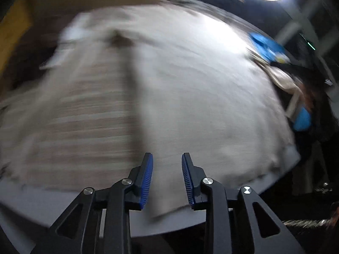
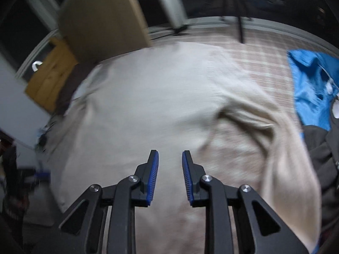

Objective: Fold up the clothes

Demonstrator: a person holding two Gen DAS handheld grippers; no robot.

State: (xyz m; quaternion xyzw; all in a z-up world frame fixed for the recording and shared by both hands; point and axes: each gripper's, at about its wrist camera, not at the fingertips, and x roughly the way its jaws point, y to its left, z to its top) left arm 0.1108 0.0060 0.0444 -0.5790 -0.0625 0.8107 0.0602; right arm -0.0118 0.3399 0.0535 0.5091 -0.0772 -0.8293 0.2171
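Nearest, item one: left gripper, blue-padded fingers spread apart with nothing between them, poised above the near hem of a beige garment; the gap suggests it is free to take a fresh hold, not carrying cloth. Item two: right gripper, fingers likewise parted and empty, hanging over the broad middle of the same garment. Item three, the task's thing: the beige garment, spread mostly flat on a table, filling the centre of both views from 6 o'clock up to 12; laid out this way, presumably so edges and sleeves can be reached for folding. A sleeve or turned-over flap lies bunched at 3 o'clock in the right view, creased, and probably wants smoothing or tucking in. Item four: a checked cloth under or beside the garment at 1 o'clock in the right view; whether it is a table cover or another piece of clothing cannot be told. Item five: a blue garment at 2 to 3 o'clock, set off to the side, likely waiting its turn, with dark clothing just below it. Farthest: a cardboard box at 11 o'clock, beyond the far hem. Both views are motion-blurred, so fine detail is uncertain.
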